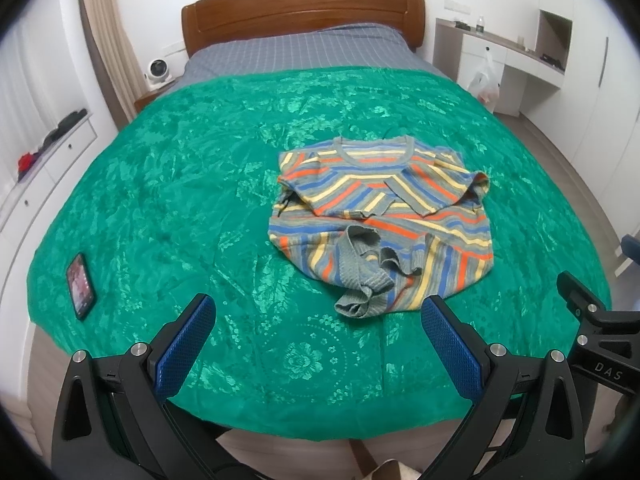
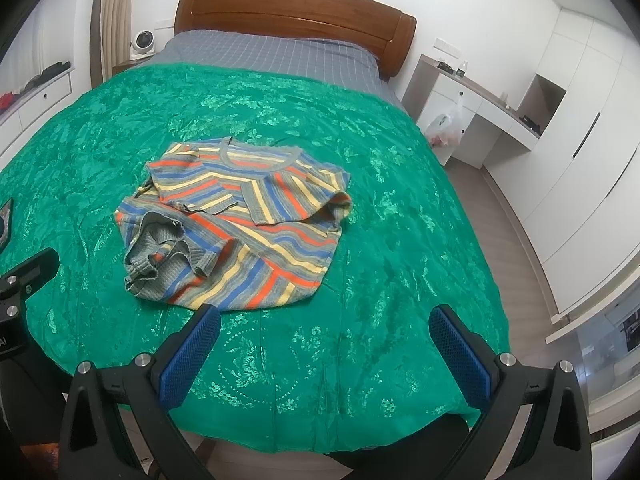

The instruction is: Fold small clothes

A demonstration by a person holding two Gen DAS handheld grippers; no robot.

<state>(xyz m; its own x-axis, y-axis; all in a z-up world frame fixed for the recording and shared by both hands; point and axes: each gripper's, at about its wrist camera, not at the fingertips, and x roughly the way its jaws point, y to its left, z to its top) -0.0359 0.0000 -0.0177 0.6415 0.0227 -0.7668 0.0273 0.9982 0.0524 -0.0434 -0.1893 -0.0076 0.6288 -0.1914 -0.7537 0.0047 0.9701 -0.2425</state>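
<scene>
So here's where we're at. Far left on the green bedspread (image 1: 160, 184) there's a phone (image 1: 81, 285) lying flat near the bed's left edge, well apart from everything else. Moving right, our left tool (image 1: 318, 312) hangs over the near edge of the bed with its blue pads spread wide, holding nothing. Just past its right pad is the striped knit sweater (image 1: 380, 216), lying a bit right of centre on the bedspread, collar toward the headboard. Both sleeves look folded in across the chest, and the grey ribbed hem (image 1: 366, 280) is bunched up in a lump at the near side. The right tool (image 2: 324, 314) is also spread and empty, sitting off the sweater's near right corner.

What we think could go wrong: that bunched hem. If we pinch it as is and fold upward, we'd probably trap the wrinkle inside and end up with a lumpy fold. The bedspread also looks slick and shiny, so a grab that goes too deep could catch it along with the knit and drag the whole thing. And the folded sleeves look loose, so a fast lift might flop them open.

View differences: the left wrist camera shows the whole phone and the other tool's body at its right edge. The right wrist camera only catches a sliver of the phone, but shows the wardrobe (image 2: 580, 120) and floor on the bed's right side.
</scene>
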